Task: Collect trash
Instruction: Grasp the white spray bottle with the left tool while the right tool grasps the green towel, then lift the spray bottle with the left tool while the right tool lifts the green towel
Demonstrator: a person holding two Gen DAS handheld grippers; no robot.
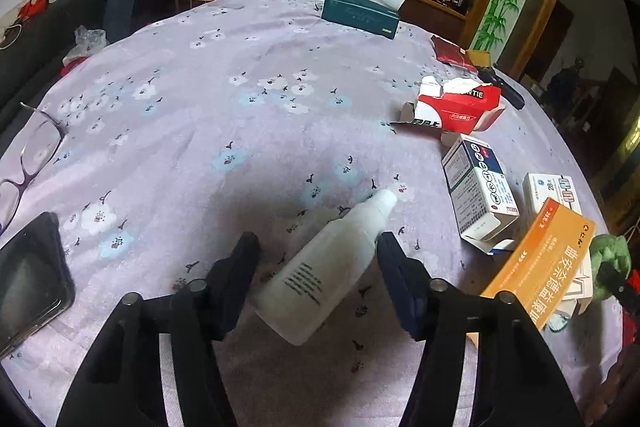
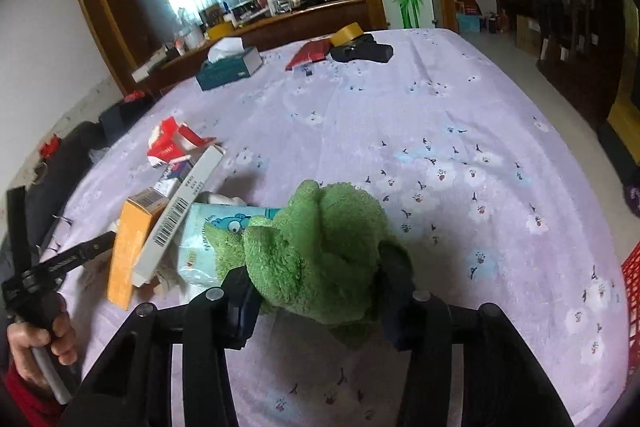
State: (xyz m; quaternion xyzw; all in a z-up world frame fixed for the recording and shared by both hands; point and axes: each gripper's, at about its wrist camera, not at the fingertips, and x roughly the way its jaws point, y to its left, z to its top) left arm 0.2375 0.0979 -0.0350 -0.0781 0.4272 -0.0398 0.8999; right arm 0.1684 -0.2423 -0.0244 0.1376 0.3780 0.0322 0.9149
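Note:
A white plastic bottle [image 1: 320, 275] lies on the lilac flowered tablecloth [image 1: 224, 99], cap pointing away. My left gripper [image 1: 318, 247] is open and straddles it: the right finger touches its neck and the left finger stands clear. In the right wrist view my right gripper [image 2: 316, 271] is shut on a bunched green cloth [image 2: 320, 235], which fills the gap between both fingers. Left of it lie a torn red carton [image 2: 168, 143], an orange medicine box [image 2: 128, 247] and a pale blue tissue pack [image 2: 208, 243].
White medicine boxes [image 1: 480, 187] lie right of the bottle. Glasses [image 1: 28, 155] and a phone [image 1: 28, 275] sit at the left edge. A teal tissue box [image 1: 360, 15], a tape roll [image 2: 346, 33] and a black case [image 2: 364, 51] stand at the far side. A red crate [image 2: 632, 287] shows at the right.

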